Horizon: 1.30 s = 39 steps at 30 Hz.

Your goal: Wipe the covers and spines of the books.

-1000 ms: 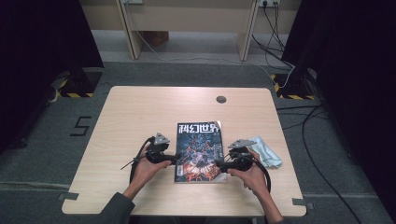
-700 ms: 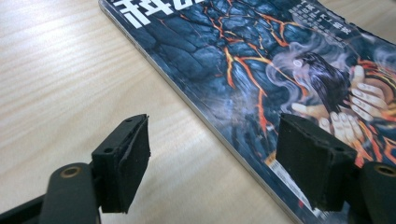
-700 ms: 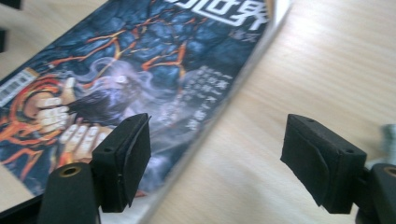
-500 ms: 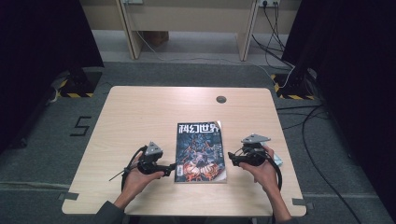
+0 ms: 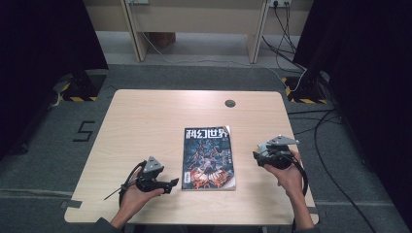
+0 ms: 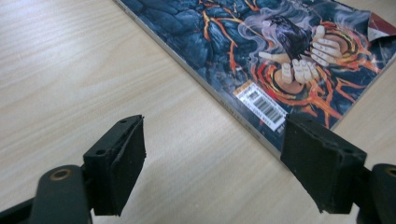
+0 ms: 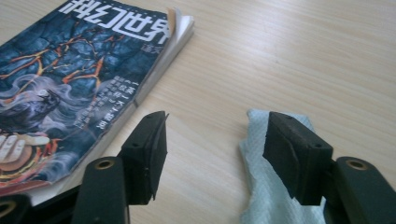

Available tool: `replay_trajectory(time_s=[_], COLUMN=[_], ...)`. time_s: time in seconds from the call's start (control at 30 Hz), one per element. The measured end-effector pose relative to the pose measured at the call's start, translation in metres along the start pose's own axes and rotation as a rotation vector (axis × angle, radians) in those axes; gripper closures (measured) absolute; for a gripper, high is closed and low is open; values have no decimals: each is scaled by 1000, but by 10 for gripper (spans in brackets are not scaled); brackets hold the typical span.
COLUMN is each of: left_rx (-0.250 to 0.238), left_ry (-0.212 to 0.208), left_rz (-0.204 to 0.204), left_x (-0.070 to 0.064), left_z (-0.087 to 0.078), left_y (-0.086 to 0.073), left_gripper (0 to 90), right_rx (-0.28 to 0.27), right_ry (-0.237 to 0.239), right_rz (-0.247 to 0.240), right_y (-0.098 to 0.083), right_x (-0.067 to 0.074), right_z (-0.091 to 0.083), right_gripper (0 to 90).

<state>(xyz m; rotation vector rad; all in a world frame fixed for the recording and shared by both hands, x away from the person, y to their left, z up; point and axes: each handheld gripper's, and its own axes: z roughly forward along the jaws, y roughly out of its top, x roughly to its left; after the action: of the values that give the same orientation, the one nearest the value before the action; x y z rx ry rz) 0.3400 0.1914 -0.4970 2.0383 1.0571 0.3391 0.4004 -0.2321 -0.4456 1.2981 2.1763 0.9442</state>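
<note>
A magazine (image 5: 208,158) with a dark blue and orange cover lies shut at the middle of the wooden table (image 5: 145,126). My left gripper (image 5: 168,184) is just left of its near left corner, pointing at it. In the left gripper view the left gripper (image 6: 215,158) is open, its jaws having just widened, with bare table between them and the magazine's (image 6: 261,51) barcode corner ahead. My right gripper (image 5: 256,156) hangs right of the magazine. The right gripper (image 7: 217,149) is open; its jaws have just been closing on nothing, beside a pale blue paper towel (image 7: 266,186).
A round cable hole (image 5: 230,103) sits near the table's far edge. Bare wood lies left of and behind the magazine. Cables (image 5: 335,160) trail over the floor to the right, and desk legs (image 5: 136,34) stand beyond the table.
Both hands have drawn away from the magazine's side edges: the left one leftward and nearer the front edge, the right one rightward over the paper towel. The magazine lies where it was.
</note>
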Motion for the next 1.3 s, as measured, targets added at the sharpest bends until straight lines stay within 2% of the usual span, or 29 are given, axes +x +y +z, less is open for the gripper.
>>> replay_trajectory(time_s=[0.2,0.33,0.43,0.63,0.7,0.77,0.8,0.93,1.03,1.3], left_rx=[8,33,41,63,70,75,81,89,91,93], left_ry=[4,-3,-4,-2,3,2,3,6,5,4], left_rz=[5,11,11,15,19,23,22,21,22,23], left_x=[-2,-4,-5,-4,-4,-4,-3,-3,-2,-3], left_z=[-7,-11,-13,-17,-16,-16,-14,-13,-13,-12], left_y=[-8,-16,-19,-25,-25,-25,-25,-26,-26,-26], left_gripper=[216,213,213,207,205,205,204,203,203,204], right_rx=[11,31,42,102,132,140,163,201,201,191], right_ry=[-40,-76,-85,-105,-117,-118,-110,-101,-99,-78], right_rz=[8,7,13,41,25,28,12,6,-2,-43], right_y=[-3,-7,-10,-23,-25,-27,-30,-35,-35,-22], right_x=[-12,-21,-26,-41,-43,-43,-45,-46,-47,-34], right_z=[-1,-1,0,7,10,12,17,25,28,43], right_gripper=[434,461,483,566,588,595,618,668,678,691])
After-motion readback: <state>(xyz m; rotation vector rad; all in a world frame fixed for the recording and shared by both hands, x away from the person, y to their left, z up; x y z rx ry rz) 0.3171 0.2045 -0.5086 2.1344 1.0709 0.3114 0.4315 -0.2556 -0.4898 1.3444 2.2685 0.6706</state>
